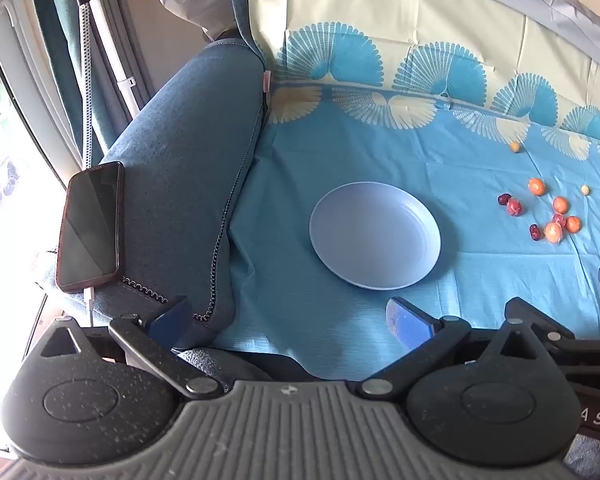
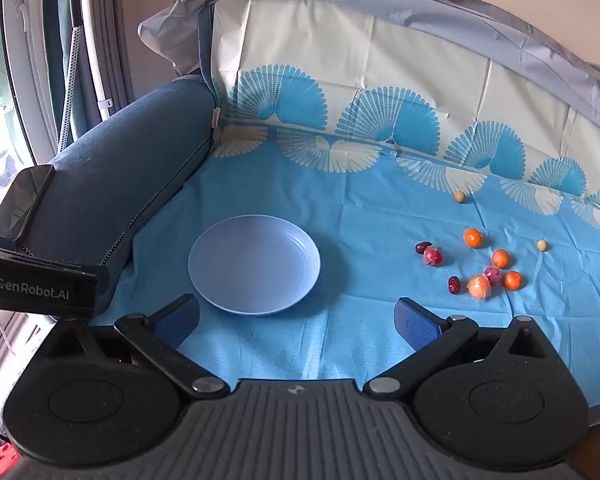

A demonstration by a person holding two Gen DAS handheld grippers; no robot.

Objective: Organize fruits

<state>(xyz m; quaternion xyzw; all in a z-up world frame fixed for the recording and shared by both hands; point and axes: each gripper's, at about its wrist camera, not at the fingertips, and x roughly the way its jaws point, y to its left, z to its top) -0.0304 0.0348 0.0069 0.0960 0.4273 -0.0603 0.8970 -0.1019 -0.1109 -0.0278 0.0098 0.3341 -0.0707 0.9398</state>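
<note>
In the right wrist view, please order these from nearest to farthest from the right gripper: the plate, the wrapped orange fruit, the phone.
From the right gripper:
1. plate, just ahead, slightly left.
2. wrapped orange fruit, ahead right.
3. phone, far left on the sofa arm.

- The left gripper (image 1: 292,316) is held with its jaws spread wide; nothing is gripped between the blue pads (image 1: 410,322).
- It is tilted downward, its fingertips kept short of the near rim of the plate (image 1: 420,268) and clear of it.
- The right gripper (image 2: 296,318) is likewise held wide open and empty, tilted downward.
- Its left fingertip is seen just beside the plate's (image 2: 204,292) near rim; contact cannot be told.
- The left gripper's body (image 2: 36,284) is seen to the left of the plate in the right wrist view.
</note>
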